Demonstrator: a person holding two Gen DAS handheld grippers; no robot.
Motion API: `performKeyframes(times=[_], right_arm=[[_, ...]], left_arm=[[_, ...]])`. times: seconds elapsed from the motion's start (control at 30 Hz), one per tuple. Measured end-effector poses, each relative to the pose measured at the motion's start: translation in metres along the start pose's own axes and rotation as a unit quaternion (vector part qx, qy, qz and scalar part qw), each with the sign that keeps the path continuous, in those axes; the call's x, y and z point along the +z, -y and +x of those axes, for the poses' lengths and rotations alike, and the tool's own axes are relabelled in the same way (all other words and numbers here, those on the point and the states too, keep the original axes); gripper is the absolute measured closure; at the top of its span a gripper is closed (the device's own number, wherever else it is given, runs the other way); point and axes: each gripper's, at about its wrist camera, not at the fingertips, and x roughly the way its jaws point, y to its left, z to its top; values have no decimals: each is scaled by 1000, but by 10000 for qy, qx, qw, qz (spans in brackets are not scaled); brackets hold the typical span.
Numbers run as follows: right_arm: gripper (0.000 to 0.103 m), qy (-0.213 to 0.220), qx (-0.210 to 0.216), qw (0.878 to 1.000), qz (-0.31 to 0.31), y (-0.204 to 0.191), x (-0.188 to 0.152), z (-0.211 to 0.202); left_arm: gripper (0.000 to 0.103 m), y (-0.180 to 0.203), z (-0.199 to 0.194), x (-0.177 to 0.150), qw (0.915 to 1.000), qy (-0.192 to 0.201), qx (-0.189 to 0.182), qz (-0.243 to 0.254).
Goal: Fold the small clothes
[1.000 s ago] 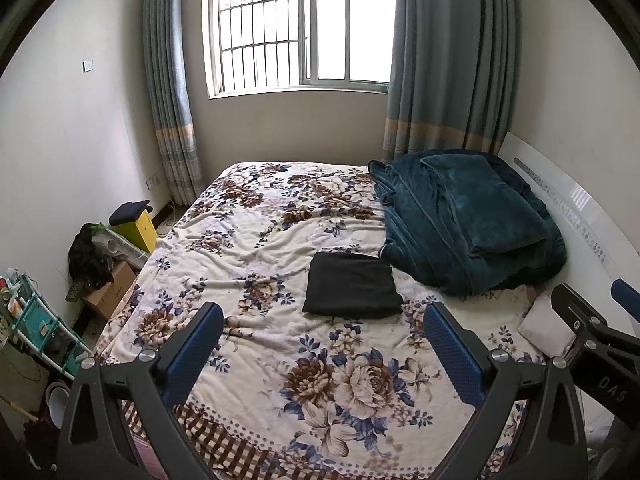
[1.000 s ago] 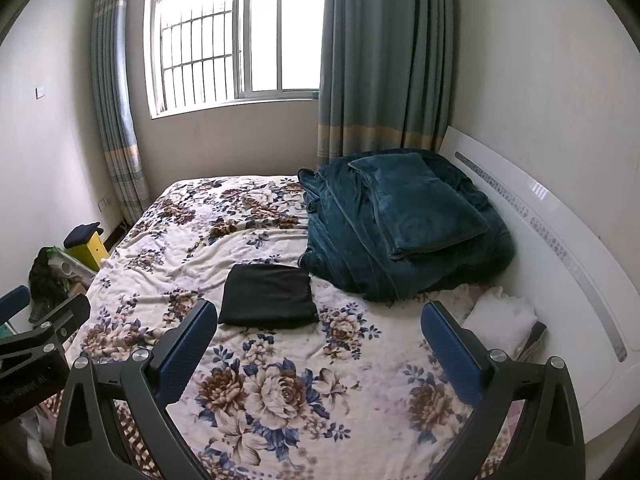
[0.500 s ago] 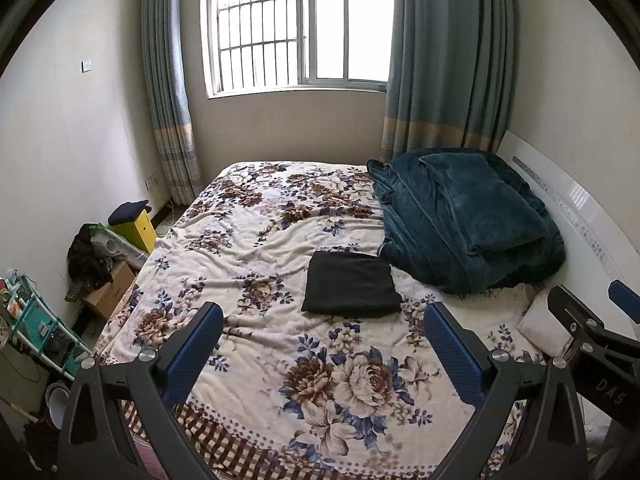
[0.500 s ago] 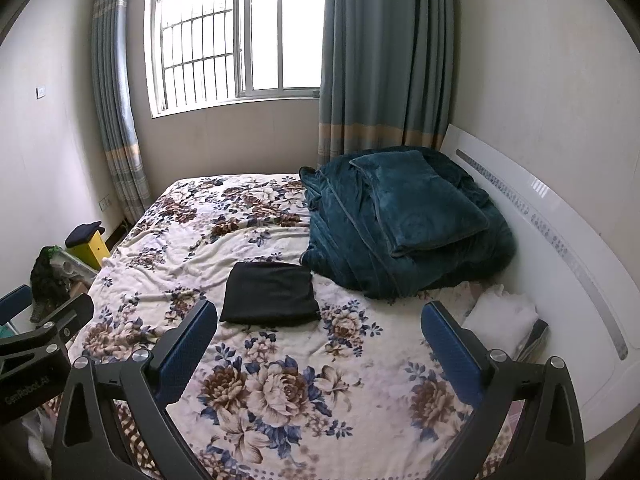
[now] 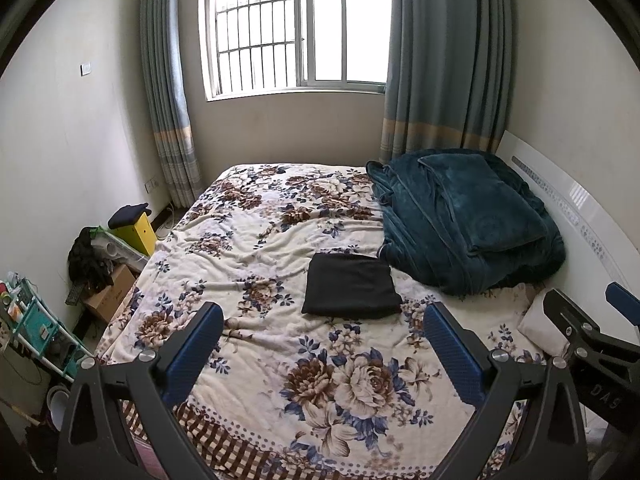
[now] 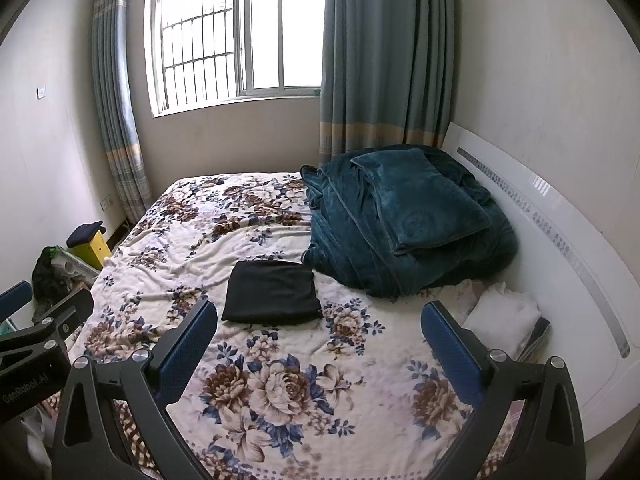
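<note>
A black garment [image 5: 350, 286] lies folded into a flat rectangle on the floral bedspread [image 5: 280, 352], near the middle of the bed; it also shows in the right wrist view [image 6: 272, 293]. My left gripper [image 5: 324, 350] is open and empty, held above the near part of the bed, short of the garment. My right gripper [image 6: 318, 346] is open and empty too, beside it to the right and also short of the garment. Each gripper shows at the edge of the other's view.
A folded teal blanket [image 5: 468, 220] is heaped at the right by the white headboard [image 6: 560, 236]. A white pillow [image 6: 504, 312] lies by the headboard. Boxes, a yellow stool [image 5: 136, 228] and a shelf rack [image 5: 36, 328] crowd the floor at the left. A window and curtains stand behind.
Both views have shifted only slightly; the grippers stay open and the garment has not moved.
</note>
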Motion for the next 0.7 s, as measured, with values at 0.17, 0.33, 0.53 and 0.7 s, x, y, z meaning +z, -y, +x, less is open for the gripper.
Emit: performKeyframes(times=[0.17, 0.33, 0.53, 0.7], right_arm=[[0, 3, 6, 10000, 14, 0, 0, -1], [0, 7, 0, 10000, 12, -1, -2, -1], [0, 9, 5, 10000, 28, -3, -2, -3], [0, 16, -2, 10000, 29, -3, -2, -3]], left_arm=[[1, 0, 0, 0, 10000, 2, -15, -2], [1, 0, 1, 1, 10000, 6, -20, 6], [1, -1, 1, 2, 10000, 5, -16, 13], [1, -1, 1, 3, 10000, 9, -16, 12]])
